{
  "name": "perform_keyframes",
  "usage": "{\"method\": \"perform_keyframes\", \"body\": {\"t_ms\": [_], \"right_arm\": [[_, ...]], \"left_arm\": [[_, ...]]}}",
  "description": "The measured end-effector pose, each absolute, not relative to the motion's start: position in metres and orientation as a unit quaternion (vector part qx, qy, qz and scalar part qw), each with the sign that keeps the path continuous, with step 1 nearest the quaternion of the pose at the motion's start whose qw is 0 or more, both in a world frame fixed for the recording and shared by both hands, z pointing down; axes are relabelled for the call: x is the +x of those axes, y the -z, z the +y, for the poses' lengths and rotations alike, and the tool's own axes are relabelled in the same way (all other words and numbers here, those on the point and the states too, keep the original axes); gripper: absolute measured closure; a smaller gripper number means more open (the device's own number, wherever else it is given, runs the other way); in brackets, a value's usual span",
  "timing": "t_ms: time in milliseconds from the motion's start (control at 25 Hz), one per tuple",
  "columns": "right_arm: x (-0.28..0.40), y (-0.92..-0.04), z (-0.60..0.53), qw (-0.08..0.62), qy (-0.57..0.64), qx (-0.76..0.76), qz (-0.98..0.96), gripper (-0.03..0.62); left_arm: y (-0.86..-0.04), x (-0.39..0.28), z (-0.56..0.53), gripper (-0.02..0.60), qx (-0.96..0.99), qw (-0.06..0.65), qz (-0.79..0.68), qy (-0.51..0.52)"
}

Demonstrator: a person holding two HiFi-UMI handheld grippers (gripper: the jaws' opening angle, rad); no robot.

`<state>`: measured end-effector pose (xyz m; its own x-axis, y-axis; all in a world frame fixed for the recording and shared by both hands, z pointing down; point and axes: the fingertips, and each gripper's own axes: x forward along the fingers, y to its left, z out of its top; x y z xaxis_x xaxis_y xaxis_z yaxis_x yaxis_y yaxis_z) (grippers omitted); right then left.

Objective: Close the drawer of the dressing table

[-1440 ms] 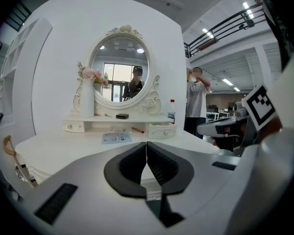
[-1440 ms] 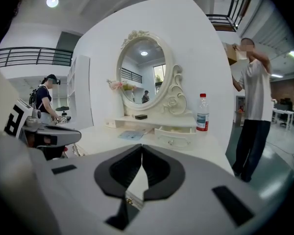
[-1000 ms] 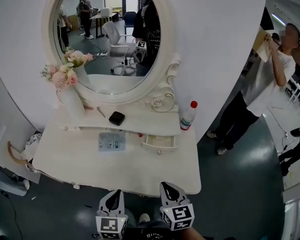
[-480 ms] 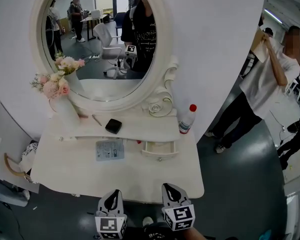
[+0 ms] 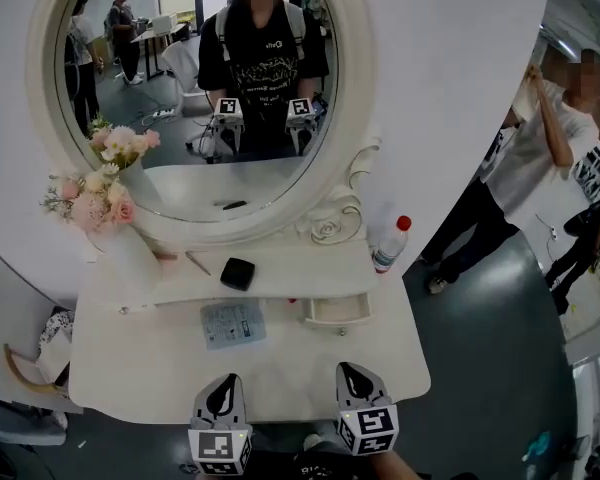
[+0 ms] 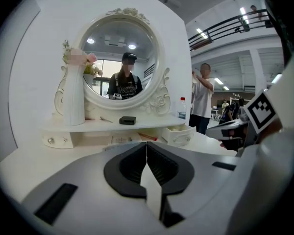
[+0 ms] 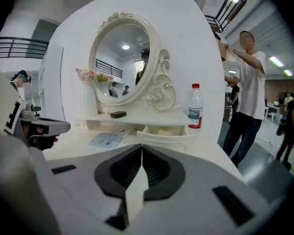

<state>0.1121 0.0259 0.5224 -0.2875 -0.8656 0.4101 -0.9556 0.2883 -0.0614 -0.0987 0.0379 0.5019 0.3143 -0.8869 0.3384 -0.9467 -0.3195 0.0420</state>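
The white dressing table [image 5: 160,368] carries an oval mirror [image 5: 195,88] and a low shelf. Under the shelf's right end a small drawer [image 5: 337,311] stands pulled out; it also shows in the left gripper view as the drawer [image 6: 180,133] and in the right gripper view as the drawer [image 7: 162,132]. My left gripper [image 5: 223,396] and right gripper [image 5: 357,380] hover side by side at the table's front edge, well short of the drawer. Both are shut with nothing between the jaws, as seen on the left gripper [image 6: 146,153] and the right gripper [image 7: 141,155].
On the shelf stand a white vase of pink flowers [image 5: 120,243], a black box [image 5: 237,273] and a red-capped bottle [image 5: 391,244]. A blue leaflet [image 5: 232,323] lies on the tabletop. A person [image 5: 520,183] stands beside the table's right side.
The view has swung so the mirror faces me squarely and reflects both grippers. Both grippers have shifted along the table's front edge. The drawer stays pulled out.
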Motion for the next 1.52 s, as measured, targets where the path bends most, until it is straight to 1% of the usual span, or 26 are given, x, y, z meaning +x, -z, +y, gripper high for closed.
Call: {"method": "perform_keyframes", "body": {"t_ms": [280,560,600,680,760,880,960,1000,1200,1360,1520], "right_arm": [[0.104,-0.521,0.005,0.146,-0.157,0.642,-0.736,0.583],[0.114,-0.526,-0.003,0.137,-0.167,0.702,-0.679,0.578],[0.114,-0.528,-0.005,0.139,-0.168,0.703,-0.677,0.561],[0.115,-0.531,-0.010,0.145,-0.173,0.701,-0.677,0.502],[0.117,-0.538,-0.011,0.150,-0.180,0.701,-0.673,0.484],[0.122,-0.547,-0.012,0.154,-0.192,0.702,-0.668,0.433],[0.126,-0.553,-0.013,0.164,-0.200,0.702,-0.663,0.385],[0.127,-0.557,-0.012,0.168,-0.206,0.701,-0.662,0.380],[0.133,-0.570,-0.025,0.178,-0.212,0.693,-0.666,0.381],[0.139,-0.580,-0.039,0.202,-0.206,0.685,-0.669,0.381],[0.139,-0.586,-0.043,0.219,-0.201,0.673,-0.677,0.388]], "left_arm": [[-0.505,-0.146,-0.001,0.566,0.823,0.117,-0.536,-0.147],[-0.508,-0.186,-0.021,0.566,0.838,0.127,-0.506,-0.158],[-0.510,-0.191,-0.024,0.566,0.837,0.134,-0.507,-0.155],[-0.513,-0.199,-0.027,0.566,0.832,0.146,-0.514,-0.149],[-0.515,-0.205,-0.025,0.566,0.829,0.144,-0.516,-0.158],[-0.519,-0.204,-0.022,0.566,0.832,0.136,-0.508,-0.175],[-0.521,-0.204,-0.021,0.566,0.830,0.148,-0.509,-0.174],[-0.523,-0.206,-0.021,0.566,0.826,0.155,-0.512,-0.175],[-0.521,-0.204,-0.031,0.566,0.819,0.158,-0.524,-0.171],[-0.518,-0.194,-0.034,0.566,0.822,0.150,-0.521,-0.176],[-0.521,-0.188,-0.032,0.566,0.811,0.163,-0.533,-0.177]]}}
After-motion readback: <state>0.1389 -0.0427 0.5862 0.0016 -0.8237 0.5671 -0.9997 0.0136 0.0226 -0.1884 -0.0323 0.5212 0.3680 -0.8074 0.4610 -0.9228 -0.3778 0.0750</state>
